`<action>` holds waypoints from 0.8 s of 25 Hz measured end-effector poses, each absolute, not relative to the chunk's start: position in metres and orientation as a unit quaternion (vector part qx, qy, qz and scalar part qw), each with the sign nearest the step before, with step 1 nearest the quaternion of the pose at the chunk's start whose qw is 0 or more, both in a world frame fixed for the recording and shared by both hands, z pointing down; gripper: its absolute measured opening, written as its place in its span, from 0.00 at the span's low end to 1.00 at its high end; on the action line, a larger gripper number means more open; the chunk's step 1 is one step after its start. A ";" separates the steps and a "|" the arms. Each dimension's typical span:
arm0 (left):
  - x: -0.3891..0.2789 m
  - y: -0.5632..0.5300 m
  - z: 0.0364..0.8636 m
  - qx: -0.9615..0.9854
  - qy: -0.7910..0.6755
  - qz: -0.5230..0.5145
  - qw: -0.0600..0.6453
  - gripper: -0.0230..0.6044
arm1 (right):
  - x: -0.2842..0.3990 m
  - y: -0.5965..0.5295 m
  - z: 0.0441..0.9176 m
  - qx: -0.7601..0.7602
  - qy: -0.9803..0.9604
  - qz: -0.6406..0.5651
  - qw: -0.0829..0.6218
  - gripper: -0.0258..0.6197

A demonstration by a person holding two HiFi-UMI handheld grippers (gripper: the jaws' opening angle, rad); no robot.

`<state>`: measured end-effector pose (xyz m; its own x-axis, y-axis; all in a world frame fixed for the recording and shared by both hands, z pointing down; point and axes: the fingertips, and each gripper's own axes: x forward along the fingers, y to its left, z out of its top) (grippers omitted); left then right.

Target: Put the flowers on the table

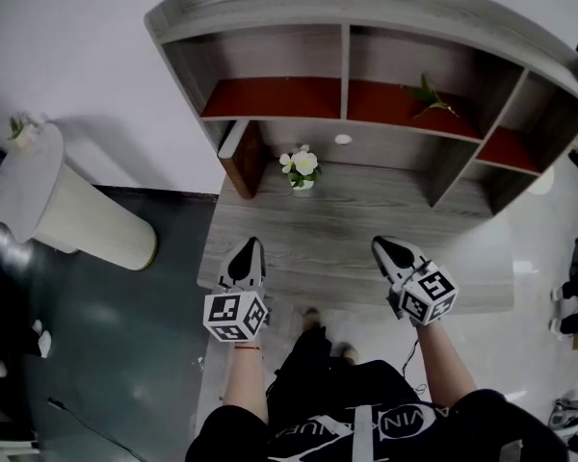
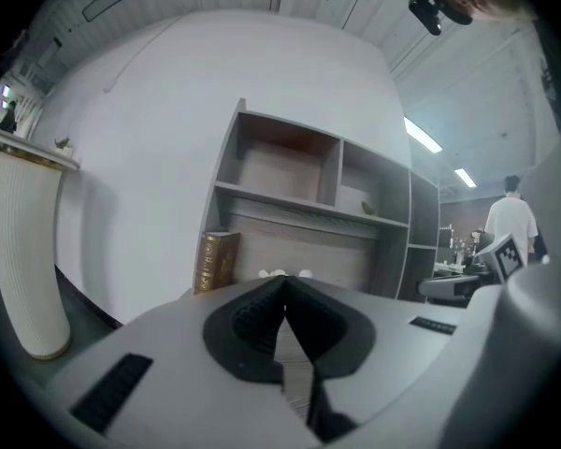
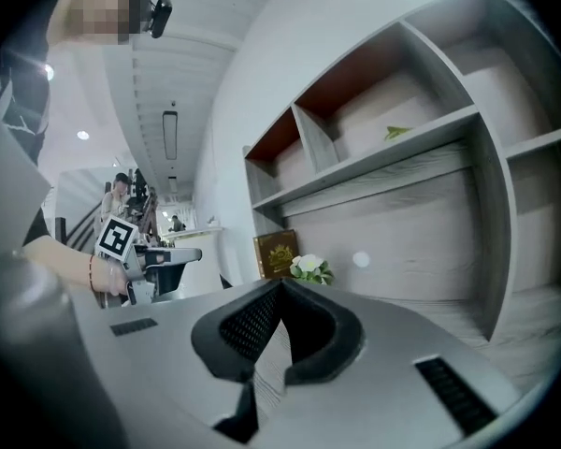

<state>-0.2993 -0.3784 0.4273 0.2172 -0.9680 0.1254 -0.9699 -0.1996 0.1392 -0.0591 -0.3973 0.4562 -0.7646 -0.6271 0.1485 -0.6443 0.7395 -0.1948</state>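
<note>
Far left: a fluted white pedestal (image 1: 87,215), standing on the dark floor well apart from the desk (image 1: 318,229), with something pale and leafy on top, too small to name. Next, the left gripper (image 1: 253,248), hovering over the desk's front edge and pointed roughly level toward the shelf unit (image 1: 366,3), jaws clenched tip to tip on nothing. Likely trouble here: reaching in without parting the jaws first, and so shoving instead of grasping. Further in, a brown book (image 1: 243,157) standing upright under the shelf unit, with the flowers (image 1: 301,165) just beside it to the right, in a small pale pot on the desk, near the back panel. Easy to clip the book with a jaw coming from the left and tip it onto the pot. Easy too to topple so light a pot with a push high on the blooms rather than a grip low on the pot. Tight headroom under the shelves, so some risk of crushing petals on a steep lift. Right of that, the right gripper (image 1: 382,246), likewise shut and empty, level with its partner; risk of both converging and colliding at the pot. Far right, a green sprig (image 1: 429,96) lying on a red shelf floor, possibly mistaken for the task's thing.
</note>
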 end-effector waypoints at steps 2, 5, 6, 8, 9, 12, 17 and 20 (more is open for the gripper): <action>-0.295 -0.367 0.422 0.773 -0.629 0.004 0.086 0.04 | -0.055 -0.389 0.449 0.338 -0.934 0.111 0.031 0.06; -0.291 -0.350 0.413 0.768 -0.636 0.003 0.075 0.04 | -0.049 -0.376 0.440 0.336 -0.936 0.104 0.022 0.05; -0.290 -0.345 0.410 0.766 -0.639 0.000 0.073 0.04 | -0.046 -0.373 0.438 0.335 -0.936 0.102 0.020 0.06; -0.288 -0.335 0.403 0.762 -0.644 -0.010 0.071 0.04 | -0.042 -0.366 0.432 0.332 -0.938 0.095 0.016 0.06; -0.287 -0.330 0.398 0.760 -0.646 -0.016 0.071 0.04 | -0.040 -0.362 0.429 0.330 -0.939 0.092 0.016 0.06; -0.288 -0.318 0.386 0.757 -0.650 -0.026 0.060 0.04 | -0.035 -0.357 0.417 0.332 -0.940 0.079 0.010 0.06; -0.292 -0.307 0.376 0.748 -0.662 -0.022 0.044 0.04 | -0.025 -0.352 0.403 0.341 -0.938 0.065 -0.001 0.05; -0.293 -0.301 0.374 0.743 -0.667 -0.026 0.043 0.04 | -0.016 -0.350 0.401 0.349 -0.935 0.061 -0.002 0.06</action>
<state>-0.2934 -0.3011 0.3738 0.1090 -0.9939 0.0194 -0.9894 -0.1066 0.0991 -0.0161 -0.3505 0.4008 -0.7571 -0.6522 0.0382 -0.6517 0.7497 -0.1153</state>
